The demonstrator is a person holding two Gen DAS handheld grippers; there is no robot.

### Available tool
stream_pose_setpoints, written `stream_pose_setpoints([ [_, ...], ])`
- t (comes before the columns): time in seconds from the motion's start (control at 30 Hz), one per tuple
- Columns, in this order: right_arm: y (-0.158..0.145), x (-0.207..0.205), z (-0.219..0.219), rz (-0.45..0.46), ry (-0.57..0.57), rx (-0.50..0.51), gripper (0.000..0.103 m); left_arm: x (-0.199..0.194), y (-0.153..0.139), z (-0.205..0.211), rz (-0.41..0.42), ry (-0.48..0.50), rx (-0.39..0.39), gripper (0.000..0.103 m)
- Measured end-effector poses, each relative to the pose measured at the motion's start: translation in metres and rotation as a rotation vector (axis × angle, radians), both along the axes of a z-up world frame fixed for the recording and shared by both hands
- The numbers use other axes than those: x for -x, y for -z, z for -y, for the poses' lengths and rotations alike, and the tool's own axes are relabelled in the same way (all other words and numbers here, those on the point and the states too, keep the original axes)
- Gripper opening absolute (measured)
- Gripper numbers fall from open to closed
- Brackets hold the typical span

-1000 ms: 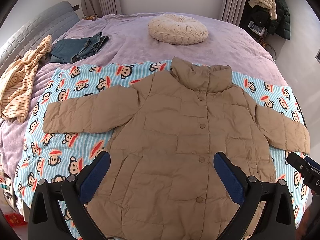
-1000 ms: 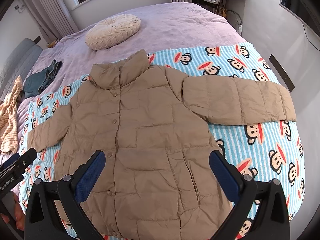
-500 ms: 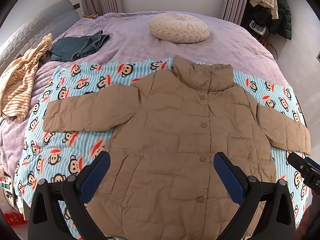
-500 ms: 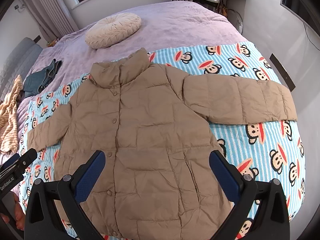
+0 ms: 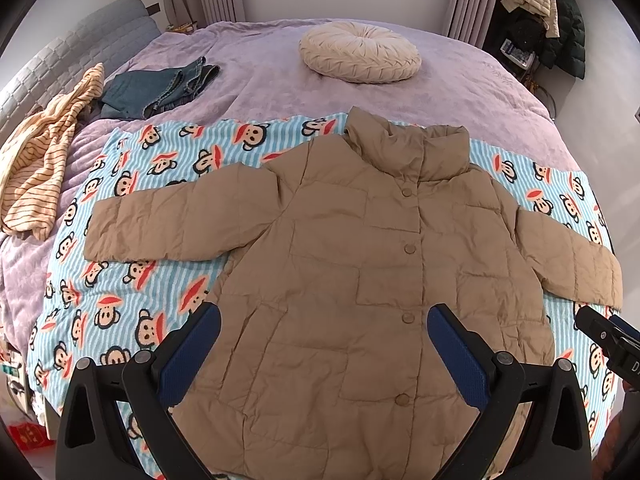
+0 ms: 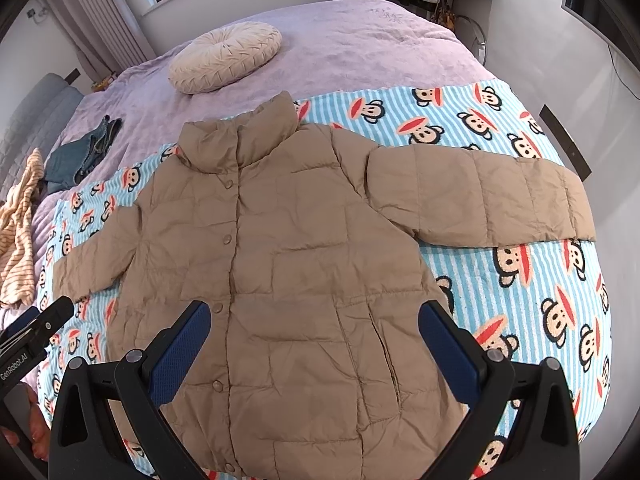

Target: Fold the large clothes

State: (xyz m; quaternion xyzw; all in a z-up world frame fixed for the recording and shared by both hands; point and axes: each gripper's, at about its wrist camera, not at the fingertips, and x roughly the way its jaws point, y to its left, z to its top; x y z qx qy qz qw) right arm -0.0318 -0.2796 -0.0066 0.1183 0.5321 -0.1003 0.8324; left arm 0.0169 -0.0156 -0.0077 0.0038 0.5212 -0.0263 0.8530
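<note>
A tan puffer jacket (image 5: 352, 264) lies flat, front up and buttoned, both sleeves spread out, on a blue striped monkey-print blanket (image 5: 132, 280) over the bed. It also shows in the right wrist view (image 6: 280, 248). My left gripper (image 5: 324, 320) is open and empty, held above the jacket's lower body. My right gripper (image 6: 316, 316) is open and empty, also above the lower body. The right gripper's tip (image 5: 608, 336) shows at the left view's right edge; the left gripper's tip (image 6: 36, 332) shows at the right view's left edge.
A round cream cushion (image 5: 360, 56) lies on the purple bedspread (image 5: 460, 96) behind the jacket. Folded jeans (image 5: 160, 88) and a striped yellow garment (image 5: 36, 160) lie at the far left. Coats hang at the back right (image 5: 548, 12). The bed's edge drops off on the right (image 6: 616, 240).
Both grippers have drifted slightly; the view has shifted a little toward the jacket. Jacket and jaws are unchanged.
</note>
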Motion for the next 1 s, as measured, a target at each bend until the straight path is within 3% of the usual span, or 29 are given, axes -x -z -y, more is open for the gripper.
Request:
stream_pose_setpoints([
  [0.33,0.011,0.002,-0.001,-0.054,0.023,-0.019,0.103,-0.007,0.015,-0.013,-0.044,0.016,0.044,0.103],
  [0.53,0.027,0.003,-0.028,-0.116,-0.01,0.004,0.103,-0.013,0.045,-0.046,-0.123,0.019,0.156,0.103],
  [0.63,0.04,0.002,-0.051,-0.135,-0.033,0.009,0.103,-0.017,0.061,-0.073,-0.117,0.005,0.204,0.103],
  [0.77,0.066,-0.002,-0.078,-0.149,-0.021,-0.062,0.103,-0.034,0.097,-0.126,-0.137,-0.082,0.263,0.103],
  [1.0,0.105,-0.009,-0.129,-0.062,-0.006,-0.12,0.103,-0.071,0.155,-0.233,-0.094,-0.267,0.409,0.103],
])
